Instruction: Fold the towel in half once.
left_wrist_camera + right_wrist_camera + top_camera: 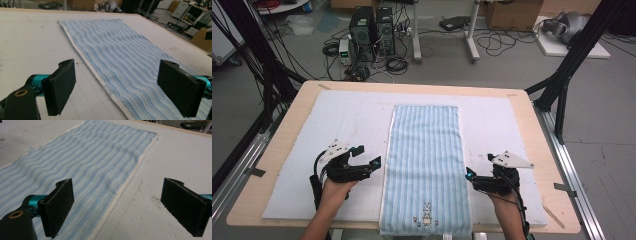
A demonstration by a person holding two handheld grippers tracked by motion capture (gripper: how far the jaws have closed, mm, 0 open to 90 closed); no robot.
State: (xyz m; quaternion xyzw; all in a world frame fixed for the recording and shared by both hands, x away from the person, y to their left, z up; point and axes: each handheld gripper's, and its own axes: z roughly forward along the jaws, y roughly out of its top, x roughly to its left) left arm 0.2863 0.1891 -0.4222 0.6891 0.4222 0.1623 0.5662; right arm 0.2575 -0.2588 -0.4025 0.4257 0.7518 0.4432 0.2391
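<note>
Item: one long rectangular terry towel point(426, 165), pale blue with wavy lengthwise stripes in darker blue and a narrow white hem, its pile soft and ribbed; a small rabbit motif point(427, 212) is stitched near the end closest to the person. It lies flat and fully spread down the middle of a white, faintly gridded foam mat point(342, 120) that covers a light wooden worktop with rounded corners point(532, 125), and its near end hangs just over the front edge. Left claw point(368, 156), black with teal fittings and a grey three-cornered plate on top, is held in a hand just beside the towel's left long edge, near the towel's front half; its flat, dark, felt-faced pads point(61, 87) stand wide apart with nothing between them, the towel's white hem running between them on the mat beyond. Right claw point(468, 174), of the same make, sits just beside the towel's right long edge, its pads point(58, 206) likewise spread wide and empty, above the hem and bare mat.
</note>
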